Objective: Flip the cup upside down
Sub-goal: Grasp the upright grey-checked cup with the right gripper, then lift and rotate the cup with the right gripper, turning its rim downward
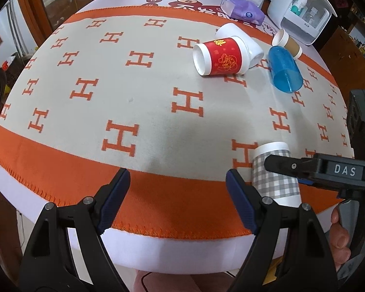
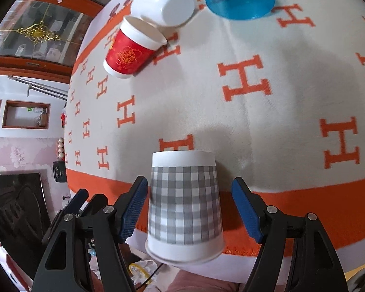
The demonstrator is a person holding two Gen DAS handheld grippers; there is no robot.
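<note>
Left wrist view: left gripper (image 1: 177,194) hovering over the near orange border of the H-patterned cloth (image 1: 143,97), fingers spread wide, nothing between. Checked cup (image 1: 275,174) lying at the near right, right gripper (image 1: 283,168) around it. Red cup (image 1: 220,57), white cup (image 1: 243,41), blue cup (image 1: 284,69) tipped over farther back.

Right wrist view: fingers apart, flanking the checked cup (image 2: 185,206), left pad (image 2: 133,209) just beside its wall, right pad (image 2: 245,209) clear of it.

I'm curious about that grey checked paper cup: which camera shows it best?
The right wrist view: the grey checked paper cup fills the centre, unobstructed between open fingers. The left wrist view shows it at the edge, partly hidden behind the right gripper.
</note>
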